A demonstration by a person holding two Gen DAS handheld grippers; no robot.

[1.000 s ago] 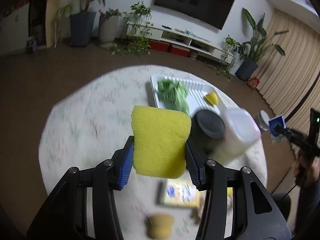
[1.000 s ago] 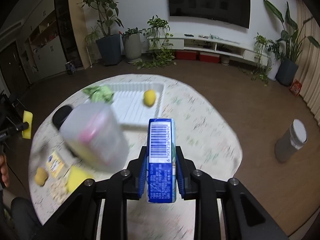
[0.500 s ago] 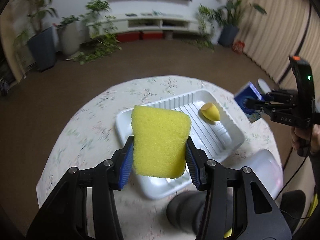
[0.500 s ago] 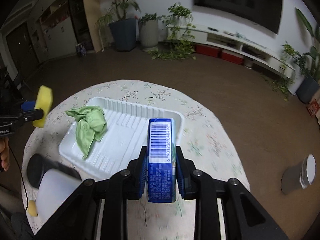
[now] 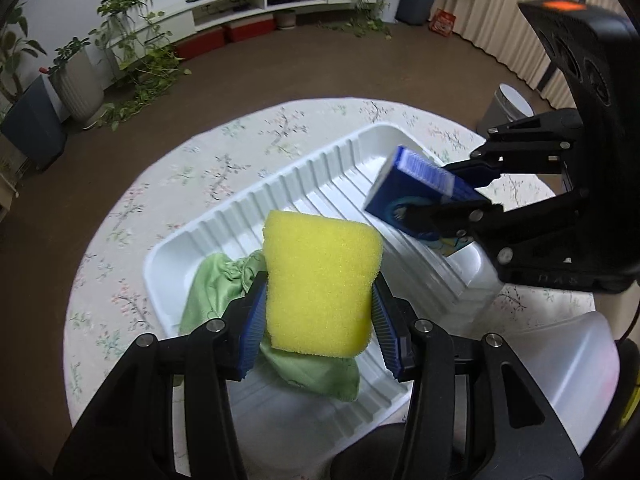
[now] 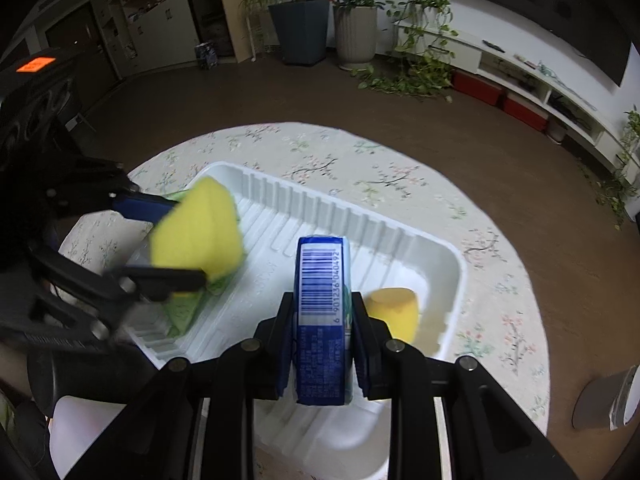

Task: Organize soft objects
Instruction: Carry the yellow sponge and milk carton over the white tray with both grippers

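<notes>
My left gripper (image 5: 318, 320) is shut on a yellow sponge (image 5: 320, 280) and holds it above the near end of a white ribbed tray (image 5: 288, 184). A green cloth (image 5: 220, 280) lies in the tray under the sponge. My right gripper (image 6: 322, 320) is shut on a blue tissue pack (image 6: 322, 312) above the tray (image 6: 360, 220); the pack also shows in the left wrist view (image 5: 420, 196). A small yellow makeup sponge (image 6: 394, 310) lies in the tray's right end. In the right wrist view the yellow sponge (image 6: 200, 232) hovers over the green cloth (image 6: 184, 312).
The tray rests on a round table with a floral cloth (image 5: 160, 184). A translucent white jug (image 5: 568, 364) with a dark cap (image 6: 80, 376) lies at the table's near edge. A grey bin (image 6: 604, 404) stands on the floor. Potted plants (image 6: 298, 32) and a TV shelf are far behind.
Both grippers have moved in over the tray with their loads, now close together. The sponge now hangs above the green cloth, the tissue pack above the tray's middle.
</notes>
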